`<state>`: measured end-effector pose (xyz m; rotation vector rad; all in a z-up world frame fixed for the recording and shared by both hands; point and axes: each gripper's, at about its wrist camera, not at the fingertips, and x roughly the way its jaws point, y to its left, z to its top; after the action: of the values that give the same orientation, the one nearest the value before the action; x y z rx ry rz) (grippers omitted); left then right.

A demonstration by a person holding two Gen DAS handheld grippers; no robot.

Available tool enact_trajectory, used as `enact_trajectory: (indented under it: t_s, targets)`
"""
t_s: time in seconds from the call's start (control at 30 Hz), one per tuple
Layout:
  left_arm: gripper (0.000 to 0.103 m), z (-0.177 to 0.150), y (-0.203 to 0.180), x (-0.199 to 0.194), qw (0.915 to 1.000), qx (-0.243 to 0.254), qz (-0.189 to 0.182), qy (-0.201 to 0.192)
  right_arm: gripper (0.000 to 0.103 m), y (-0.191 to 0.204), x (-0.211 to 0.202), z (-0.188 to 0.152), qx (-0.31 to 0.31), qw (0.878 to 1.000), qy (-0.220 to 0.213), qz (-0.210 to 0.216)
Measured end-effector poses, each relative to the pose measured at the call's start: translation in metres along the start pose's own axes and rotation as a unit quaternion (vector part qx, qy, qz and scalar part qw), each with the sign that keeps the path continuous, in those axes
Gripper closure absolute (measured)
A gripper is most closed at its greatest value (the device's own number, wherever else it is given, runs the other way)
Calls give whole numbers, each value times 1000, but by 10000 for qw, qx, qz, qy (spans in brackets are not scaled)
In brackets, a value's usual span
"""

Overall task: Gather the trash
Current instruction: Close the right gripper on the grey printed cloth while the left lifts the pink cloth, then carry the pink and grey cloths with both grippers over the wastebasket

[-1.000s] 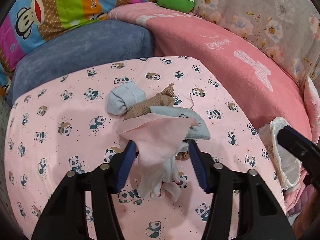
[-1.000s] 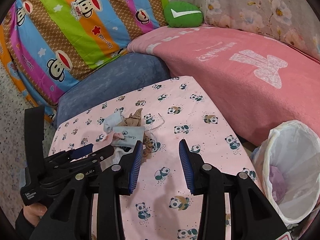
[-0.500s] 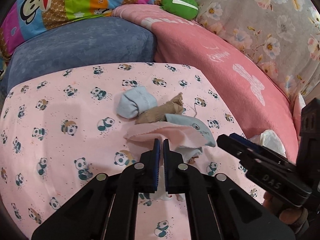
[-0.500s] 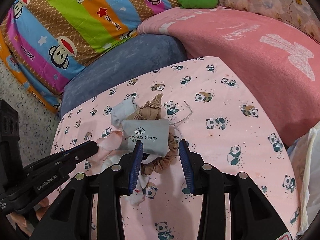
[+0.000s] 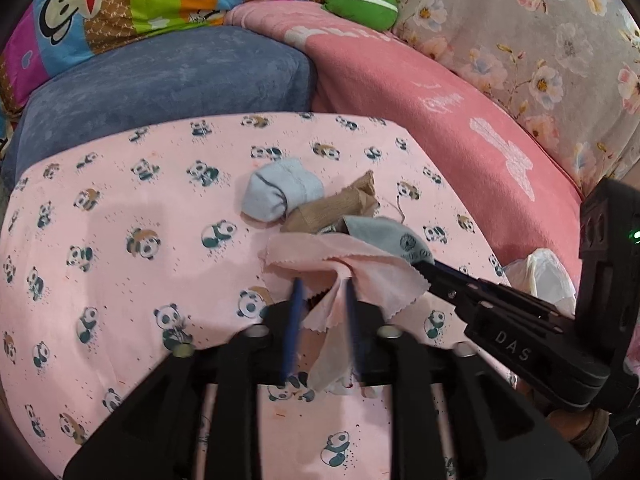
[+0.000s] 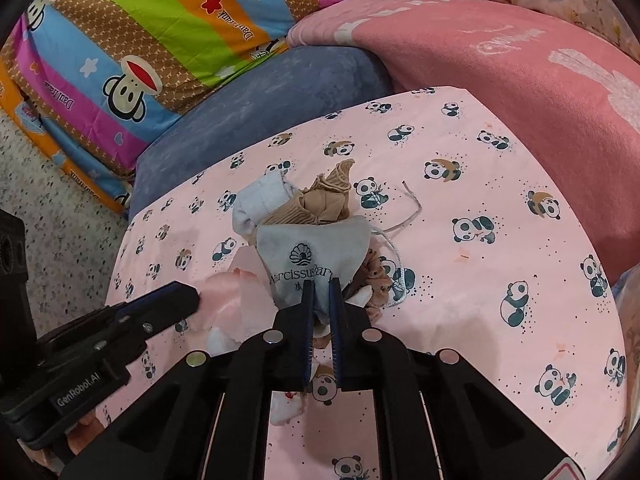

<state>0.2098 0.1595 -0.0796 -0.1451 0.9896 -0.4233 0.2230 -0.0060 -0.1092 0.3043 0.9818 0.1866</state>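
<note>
Right gripper [image 6: 320,286] is now pinched on the near edge of the grey pouch [image 6: 316,256], its jaws having just been closing; half a second ago they stood apart, straddling the pile's near side, and a second ago they hung farther back with nothing between them. Left gripper [image 5: 320,280] has gone the other way: its jaws, pressed together on the pink cloth [image 5: 340,264] half a second ago, have just been opening and now stand partly spread and blurred. The cloth is draped over and between the fingers [image 5: 294,320], and whether it is gripped at all cannot be told for certain; it is judged to be released. The rest of the pile, a blue sock [image 6: 260,200], a tan stocking [image 6: 324,200] and a brown scrunchie [image 6: 374,276], lies just ahead of the right gripper on the panda sheet [image 6: 480,280]. A white bin bag [image 5: 548,276] is seen beyond the right gripper in the left view, off the sheet's edge. The pouch is thus judged ready to be lifted and carried to the bag, while the cloth probably needs a fresh grasp.
</note>
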Motion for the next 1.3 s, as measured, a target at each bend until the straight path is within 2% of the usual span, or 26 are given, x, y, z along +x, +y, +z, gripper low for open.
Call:
enact_trajectory:
  t_s: [0.03, 0.07, 0.27, 0.3, 0.37, 0.4, 0.47, 0.57, 0.8, 1.03, 1.3]
  targets:
    - [53, -1, -1, 2, 10000, -11, 18, 6, 94, 0, -2, -1, 9, 10000, -18, 35]
    - [46, -2, -2, 3, 10000, -22, 45, -15, 95, 0, -6, -1, 23, 10000, -50, 66]
    - [47, 1, 1, 11, 9998, -201, -23, 22, 95, -2, -18, -4, 81, 9998, -137, 119]
    - [49, 2, 1, 12, 9997, -223, -30, 34, 95, -3, -19, -5, 92, 9998, -142, 123]
    - [67, 3, 1, 15, 9996, -228, -112, 89, 95, -3, -22, -6, 113, 9997, -153, 136]
    - [72, 3, 1, 18, 9995, -221, -164, 147, 95, -3, -24, -6, 119, 9997, -164, 145]
    - [89, 2, 0, 20, 9993, -200, -240, 211, 95, -4, -29, -7, 131, 9996, -204, 171]
    - [100, 2, -3, 15, 9991, -186, -332, 187, 95, -4, -39, -6, 122, 9993, -290, 198]
    - [101, 18, -22, -25, 9987, -35, -423, -280, 95, -4, -84, 5, 121, 9967, -759, 272]
    - [101, 36, -64, -72, 9946, 335, -534, -823, 95, -9, -146, 17, 93, 9914, -1273, 274]
    - [101, 44, -117, -102, 9880, 724, -799, -1108, 95, -28, -227, 20, 48, 9810, -1936, 124]
